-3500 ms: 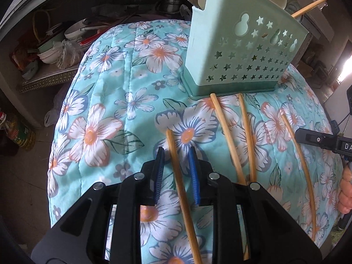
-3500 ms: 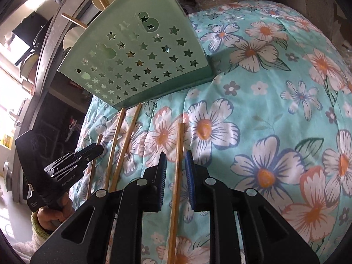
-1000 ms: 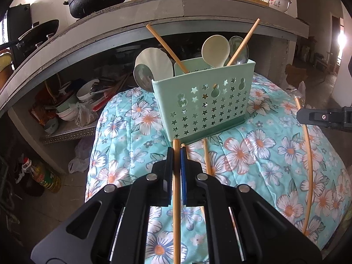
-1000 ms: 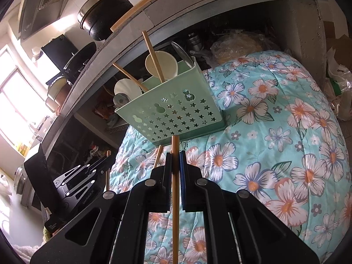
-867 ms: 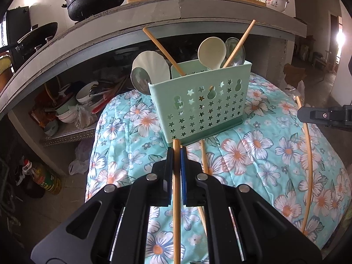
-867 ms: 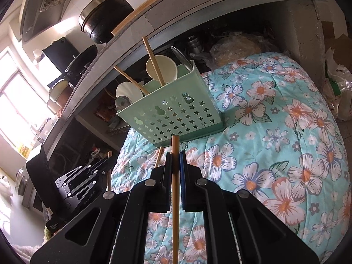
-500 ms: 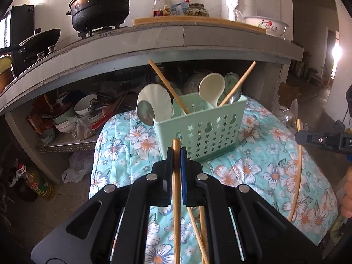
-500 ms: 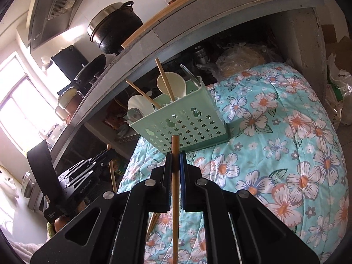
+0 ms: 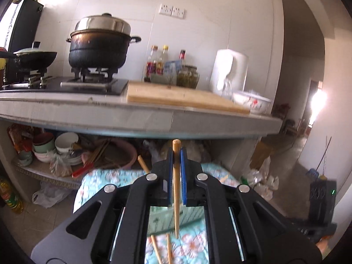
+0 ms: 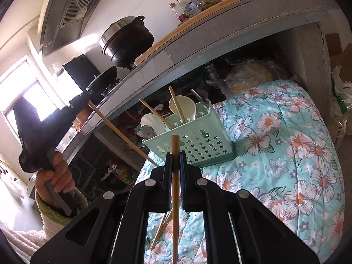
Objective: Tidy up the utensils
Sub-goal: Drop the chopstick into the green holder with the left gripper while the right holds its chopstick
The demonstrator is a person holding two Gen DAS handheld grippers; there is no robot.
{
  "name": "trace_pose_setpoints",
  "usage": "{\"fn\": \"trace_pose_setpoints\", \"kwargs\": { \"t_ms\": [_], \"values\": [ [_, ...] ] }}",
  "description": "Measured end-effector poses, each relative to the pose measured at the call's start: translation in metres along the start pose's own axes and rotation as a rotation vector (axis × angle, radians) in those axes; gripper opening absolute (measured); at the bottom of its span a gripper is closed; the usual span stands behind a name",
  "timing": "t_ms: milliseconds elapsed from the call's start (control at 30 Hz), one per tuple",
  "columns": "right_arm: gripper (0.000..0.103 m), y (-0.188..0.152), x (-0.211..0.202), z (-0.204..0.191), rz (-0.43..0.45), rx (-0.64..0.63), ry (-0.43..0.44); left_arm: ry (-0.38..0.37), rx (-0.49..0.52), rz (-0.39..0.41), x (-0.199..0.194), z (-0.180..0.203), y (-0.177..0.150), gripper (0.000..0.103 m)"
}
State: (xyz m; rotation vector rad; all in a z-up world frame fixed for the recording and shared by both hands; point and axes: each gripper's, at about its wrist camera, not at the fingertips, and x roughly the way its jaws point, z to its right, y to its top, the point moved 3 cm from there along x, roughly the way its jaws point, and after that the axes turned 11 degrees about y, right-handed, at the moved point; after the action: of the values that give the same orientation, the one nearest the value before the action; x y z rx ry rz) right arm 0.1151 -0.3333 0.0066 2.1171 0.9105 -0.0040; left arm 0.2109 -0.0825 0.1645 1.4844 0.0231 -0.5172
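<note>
1. Left tool (image 9: 176,154): its jaws are closed on a bamboo chopstick (image 9: 176,189), gripped near the blunt upper end. The tapered tip hangs over the green utensil basket (image 9: 167,220).
2. Right tool (image 10: 175,156): its jaws are clamped on a second chopstick (image 10: 175,198), gripped near the top, with the long lower part hanging below.
3. The basket (image 10: 198,145) stands on the floral quilt (image 10: 286,165) and already holds two chopsticks and several spoons (image 10: 182,107). Two more chopsticks (image 10: 162,228) lie loose on the quilt.
4. Insert one chopstick at a time. Aim each tip at a free gap, clear of the spoon bowls.
5. Tilt the stick toward vertical before lowering it. A slanted entry would probably catch the rim or a star perforation.
6. Release only when the tip is well inside; an early release could tip the stick out.
</note>
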Motion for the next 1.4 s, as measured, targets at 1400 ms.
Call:
{"fn": "trace_pose_setpoints", "kwargs": {
  "t_ms": [1400],
  "values": [
    [0.007,0.005,0.035,0.022,-0.091,0.027,-0.057,-0.032,-0.181,0.008,0.122,-0.029,-0.009,0.006]
  ]
}}
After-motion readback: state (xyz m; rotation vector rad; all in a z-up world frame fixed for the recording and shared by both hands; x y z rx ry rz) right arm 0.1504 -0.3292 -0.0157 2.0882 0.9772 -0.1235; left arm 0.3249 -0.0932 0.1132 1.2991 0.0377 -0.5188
